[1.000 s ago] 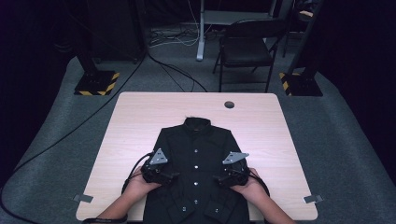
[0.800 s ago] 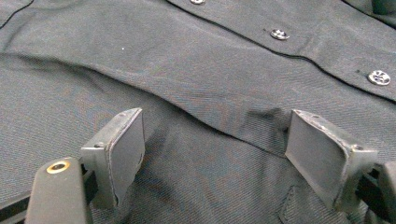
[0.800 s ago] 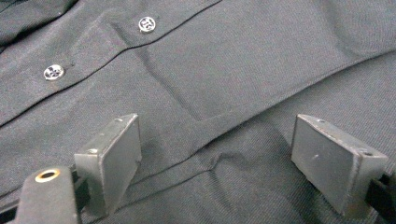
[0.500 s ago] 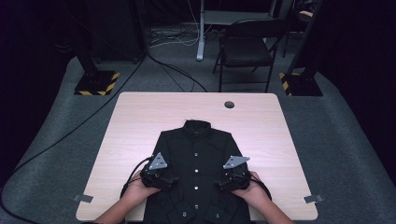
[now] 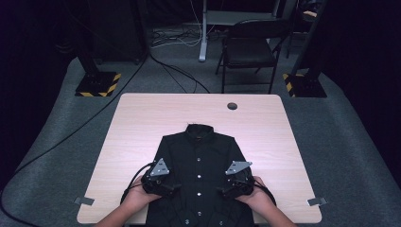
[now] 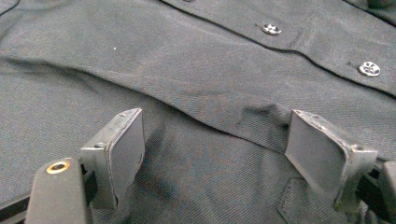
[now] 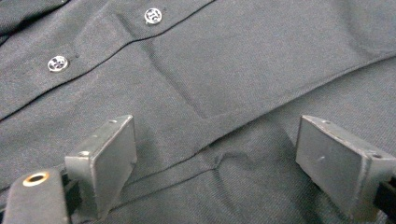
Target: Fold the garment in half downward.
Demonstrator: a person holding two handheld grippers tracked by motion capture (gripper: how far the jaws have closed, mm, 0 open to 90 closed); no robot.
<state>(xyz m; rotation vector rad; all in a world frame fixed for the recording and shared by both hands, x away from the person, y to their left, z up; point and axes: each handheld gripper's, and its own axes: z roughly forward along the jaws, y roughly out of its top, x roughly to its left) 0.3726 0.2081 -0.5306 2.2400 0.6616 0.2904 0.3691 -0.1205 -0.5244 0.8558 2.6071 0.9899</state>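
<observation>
A black button-up shirt (image 5: 198, 156) lies flat on the light wood table (image 5: 142, 118), collar toward the far side, hem at the near edge. My left gripper (image 5: 172, 188) rests on its lower left part and my right gripper (image 5: 222, 191) on its lower right, tips pointing inward. In the left gripper view the gripper (image 6: 215, 144) stands open over a fabric fold, with the shirt (image 6: 187, 60) and a button (image 6: 369, 68) beyond. In the right gripper view the gripper (image 7: 217, 158) is open too, above a seam of the shirt (image 7: 261, 56) near another button (image 7: 152, 15).
A dark cable hole (image 5: 232, 106) sits near the table's far edge. Tape marks (image 5: 84, 201) lie on the carpet by the near corners. Beyond the table stand a black folding chair (image 5: 250, 47) and two stands with yellow-black striped bases (image 5: 97, 85). Cables run across the floor at left.
Both grippers have edged slightly toward the near edge of the table over the shirt. Their jaws stay open.
</observation>
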